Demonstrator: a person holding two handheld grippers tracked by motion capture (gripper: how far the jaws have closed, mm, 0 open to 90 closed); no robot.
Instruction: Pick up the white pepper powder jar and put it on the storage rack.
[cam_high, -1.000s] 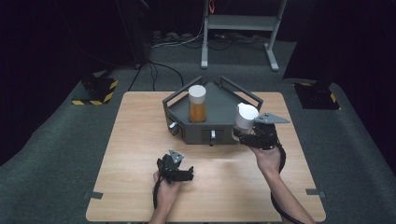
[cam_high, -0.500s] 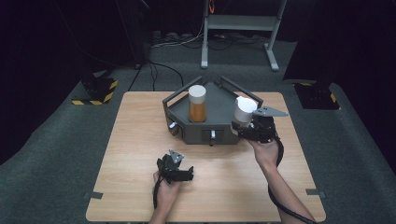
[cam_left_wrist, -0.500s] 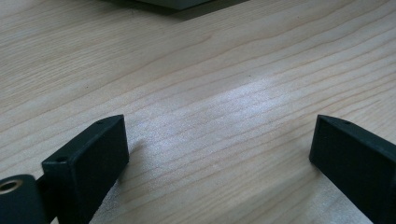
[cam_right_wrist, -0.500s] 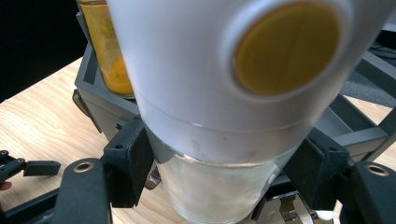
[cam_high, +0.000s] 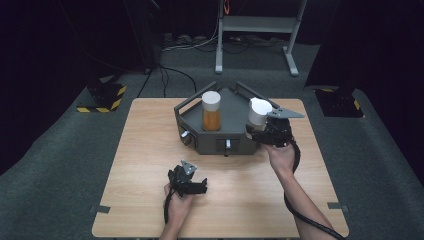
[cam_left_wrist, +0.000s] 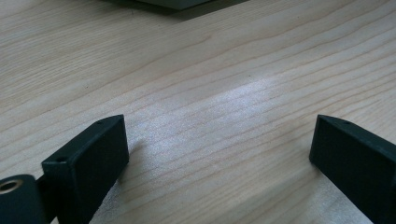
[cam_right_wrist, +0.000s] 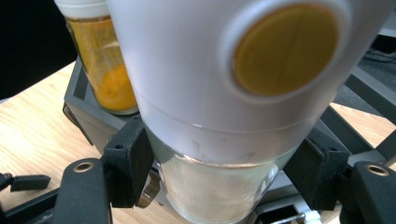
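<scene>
High view: your right gripper (cam_high: 260, 131) clamps a white-capped clear jar (cam_high: 259, 112) at the right front corner of the grey tray (cam_high: 235, 112); it leans a little. A second jar, filled with orange contents (cam_high: 211, 111), stands upright left of the clear one, apart from it. Your left gripper (cam_high: 198, 187) rests on the wooden table (cam_high: 150, 130) well in front of the tray.

Left gripper view: the 2 jaws stand wide apart over bare wood, holding nothing; the tray's shadowed edge lies beyond.

Right gripper view: the pads (cam_right_wrist: 130, 163) press the glass body just below the white cap (cam_right_wrist: 233, 70). Likely risks: smooth glass may slip through the pads, the tilted base may catch the tray's rim, and a swing left may strike the orange jar (cam_right_wrist: 105, 65).
</scene>
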